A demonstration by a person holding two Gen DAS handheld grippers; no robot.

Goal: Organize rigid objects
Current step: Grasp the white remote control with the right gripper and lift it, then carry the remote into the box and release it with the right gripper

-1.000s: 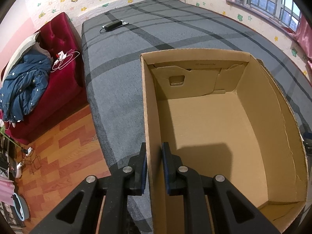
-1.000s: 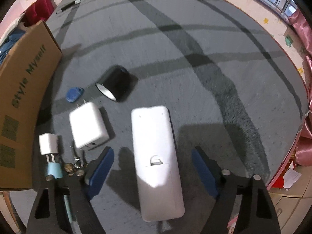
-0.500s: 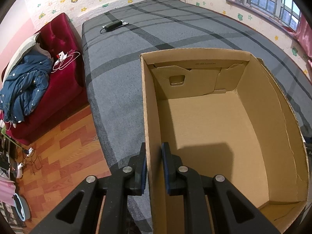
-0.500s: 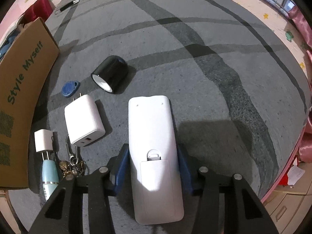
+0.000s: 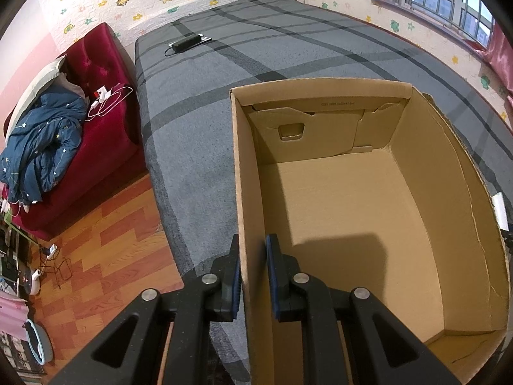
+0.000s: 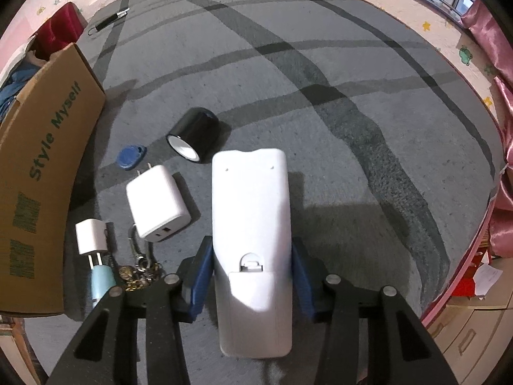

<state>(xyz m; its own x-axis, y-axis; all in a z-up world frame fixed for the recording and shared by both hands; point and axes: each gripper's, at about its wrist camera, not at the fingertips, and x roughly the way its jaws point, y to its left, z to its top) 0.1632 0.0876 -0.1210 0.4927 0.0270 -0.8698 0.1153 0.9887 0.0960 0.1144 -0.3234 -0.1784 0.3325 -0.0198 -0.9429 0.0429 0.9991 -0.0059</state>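
Observation:
My right gripper (image 6: 251, 256) is shut on a white remote (image 6: 251, 211) that lies back side up; the blue pads press its two long sides near the battery cover. Left of it on the grey bed cover lie a black cylinder (image 6: 195, 134), a blue tag (image 6: 130, 157), a large white charger (image 6: 157, 202), a small white charger (image 6: 91, 235), a light blue tube (image 6: 101, 284) and keys on a carabiner (image 6: 141, 269). My left gripper (image 5: 253, 247) is shut on the left wall of an open, empty cardboard box (image 5: 320, 128), whose printed side (image 6: 41, 173) shows in the right wrist view.
The box stands on a bed with a grey striped cover (image 5: 208, 96). A black device with a cable (image 5: 184, 43) lies at the far end. Left of the bed are a red sofa (image 5: 96, 102) with a blue jacket (image 5: 38, 147) and wooden floor (image 5: 112, 240). Pink curtains (image 6: 503, 128) hang at the right.
The right gripper's wide-open jaws moved in around the remote and closed onto its sides. The left gripper and the box stayed as they were.

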